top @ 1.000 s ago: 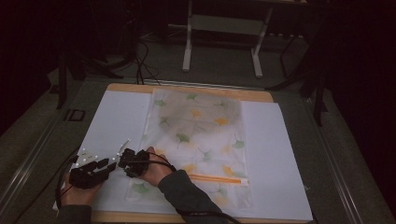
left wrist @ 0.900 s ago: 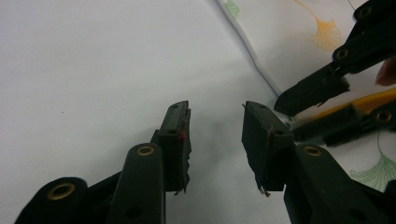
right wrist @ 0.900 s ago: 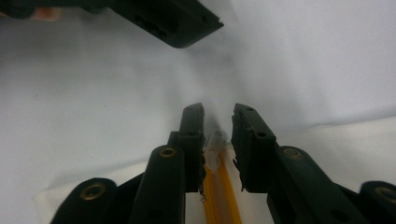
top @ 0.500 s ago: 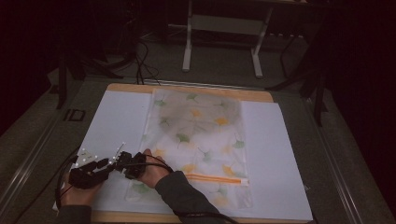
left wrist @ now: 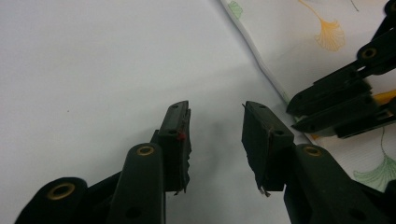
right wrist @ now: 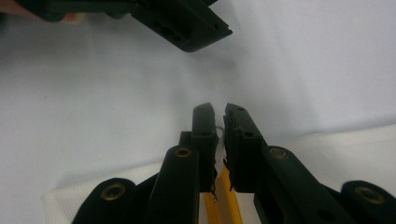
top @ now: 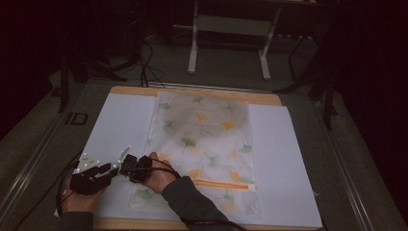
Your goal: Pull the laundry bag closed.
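Both grippers were drawn slightly nearer along the bag (top: 202,144) edge. Right gripper (right wrist: 219,116) fingers clamped on that edge; left gripper (left wrist: 215,135) fingers apart over the worktop (top: 120,120). Left should be closed on the same edge before lifting.

One marking can be read: the letters "ID" (top: 76,118), dark on the grey surface beside the table's (top: 202,92) left edge. Nothing else is legible.

High view: above near edge, facing forward and down over whole surface (top: 120,120). Both tool views: low, very close, along own jaws. All 3 share the leaf-print bag's (top: 207,139) near-left edge on white sheet.
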Demonstrator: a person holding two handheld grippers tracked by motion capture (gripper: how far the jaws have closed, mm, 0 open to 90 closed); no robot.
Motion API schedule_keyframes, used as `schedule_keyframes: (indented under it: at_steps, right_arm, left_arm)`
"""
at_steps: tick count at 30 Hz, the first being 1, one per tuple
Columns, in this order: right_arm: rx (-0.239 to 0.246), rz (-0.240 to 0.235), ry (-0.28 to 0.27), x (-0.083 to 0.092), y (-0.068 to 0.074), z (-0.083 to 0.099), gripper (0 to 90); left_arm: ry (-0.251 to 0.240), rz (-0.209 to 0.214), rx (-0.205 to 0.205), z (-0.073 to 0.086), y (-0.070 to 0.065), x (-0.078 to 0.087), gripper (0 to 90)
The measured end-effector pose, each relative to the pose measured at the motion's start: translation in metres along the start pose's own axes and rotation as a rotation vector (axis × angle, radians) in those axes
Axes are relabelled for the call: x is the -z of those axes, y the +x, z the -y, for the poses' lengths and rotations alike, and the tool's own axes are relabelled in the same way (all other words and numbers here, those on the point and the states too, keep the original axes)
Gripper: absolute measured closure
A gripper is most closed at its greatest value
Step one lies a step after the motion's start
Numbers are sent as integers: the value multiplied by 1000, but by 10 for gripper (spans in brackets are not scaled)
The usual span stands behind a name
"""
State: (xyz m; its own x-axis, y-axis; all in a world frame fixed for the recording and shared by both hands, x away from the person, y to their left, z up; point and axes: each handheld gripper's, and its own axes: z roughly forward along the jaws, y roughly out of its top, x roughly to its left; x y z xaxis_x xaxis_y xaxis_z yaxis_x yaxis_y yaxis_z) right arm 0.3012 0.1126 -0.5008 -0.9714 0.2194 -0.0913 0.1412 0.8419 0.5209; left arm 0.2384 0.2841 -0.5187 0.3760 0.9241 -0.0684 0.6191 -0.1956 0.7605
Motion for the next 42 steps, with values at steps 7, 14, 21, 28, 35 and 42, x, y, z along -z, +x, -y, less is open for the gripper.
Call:
schedule_keyframes:
  at_steps: [7,14,21,28,35,42]
  right_arm:
    - [-6,-5,-35,13,-2,10,826]
    - [-15,-10,-36,19,-7,26,831]
    - [10,-34,11,20,-6,37,798]
    - [29,-59,13,24,-11,37,739]
    - [58,-91,66,10,-12,30,721]
    - [70,-103,111,2,-15,22,790]
  left_arm:
    - [1,-1,1,0,0,0,620]
    - [3,-3,2,0,-1,-1,620]
    - [4,-3,3,0,-1,-1,620]
    - [5,-3,1,0,-1,-1,619]
    - [5,0,-1,0,-1,-1,620]
    - [5,0,-1,0,-1,-1,620]
